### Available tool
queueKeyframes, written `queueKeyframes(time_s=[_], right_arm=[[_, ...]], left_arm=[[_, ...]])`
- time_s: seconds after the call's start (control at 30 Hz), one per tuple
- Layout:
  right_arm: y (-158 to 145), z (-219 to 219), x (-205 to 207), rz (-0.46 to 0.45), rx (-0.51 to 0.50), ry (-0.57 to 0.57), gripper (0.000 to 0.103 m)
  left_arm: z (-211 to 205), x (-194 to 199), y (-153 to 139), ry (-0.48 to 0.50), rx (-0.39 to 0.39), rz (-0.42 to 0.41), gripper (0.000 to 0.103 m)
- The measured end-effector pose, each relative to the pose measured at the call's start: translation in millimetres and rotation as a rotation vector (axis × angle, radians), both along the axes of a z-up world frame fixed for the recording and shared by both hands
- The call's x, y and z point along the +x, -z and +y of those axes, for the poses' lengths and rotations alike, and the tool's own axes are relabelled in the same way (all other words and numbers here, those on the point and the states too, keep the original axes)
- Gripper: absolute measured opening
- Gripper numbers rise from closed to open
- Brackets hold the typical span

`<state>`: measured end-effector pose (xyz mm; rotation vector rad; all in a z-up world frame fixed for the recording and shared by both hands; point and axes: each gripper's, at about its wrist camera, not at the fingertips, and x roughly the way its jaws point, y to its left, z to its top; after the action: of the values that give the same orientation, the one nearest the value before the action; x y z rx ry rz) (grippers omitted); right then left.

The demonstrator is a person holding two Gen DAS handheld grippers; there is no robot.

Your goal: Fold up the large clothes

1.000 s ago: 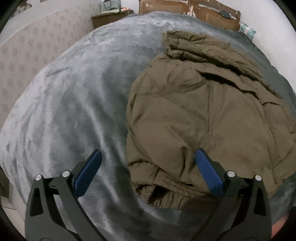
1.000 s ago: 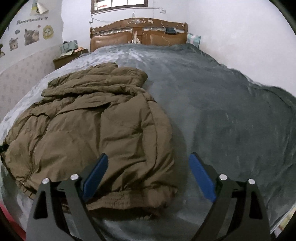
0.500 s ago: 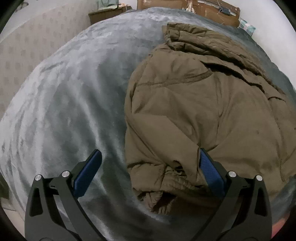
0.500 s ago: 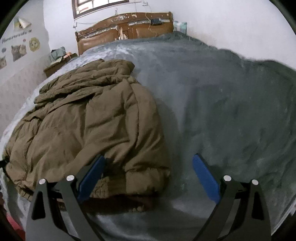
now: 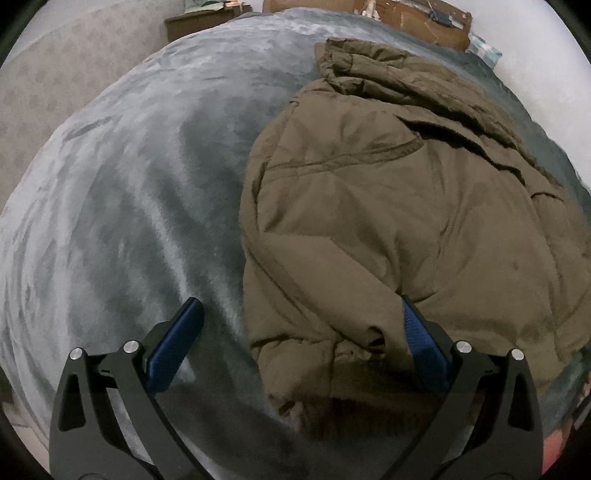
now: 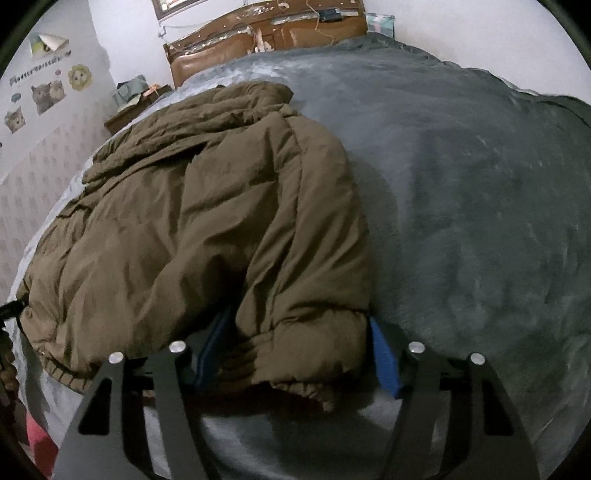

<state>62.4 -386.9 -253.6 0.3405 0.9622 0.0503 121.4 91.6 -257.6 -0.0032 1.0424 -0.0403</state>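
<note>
A puffy brown jacket lies spread on the grey bed blanket. My left gripper stands wide open at the jacket's near left hem corner. Its right pad digs into the fabric and its left pad hangs over bare blanket. In the right wrist view the jacket fills the left half. My right gripper is closing on the near right hem corner. The bunched hem fills the gap between the pads. A fold partly hides the left pad.
The blanket stretches bare to the right of the jacket. A brown headboard stands at the far end. A nightstand with clutter sits by the left wall, which carries cat stickers. Something red shows below the near bed edge.
My right gripper has sunk onto the jacket's right hem corner and its jaws have narrowed around it. The left gripper has stayed nearly still, wide open, with the hem bunching a little.
</note>
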Motion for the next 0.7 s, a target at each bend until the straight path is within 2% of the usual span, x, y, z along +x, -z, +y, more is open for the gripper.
queueKeyframes(time_s=[0.3,0.7], right_arm=[[1,3,5,0.013,-0.012,-0.002,0.068],[1,3,10,0.022,-0.028,-0.024,0.068]], left_arm=[[-9,7,1,0.066,0.061,0.001,0.100],[-9,7,4,0.058,0.054,0.003,0.100]])
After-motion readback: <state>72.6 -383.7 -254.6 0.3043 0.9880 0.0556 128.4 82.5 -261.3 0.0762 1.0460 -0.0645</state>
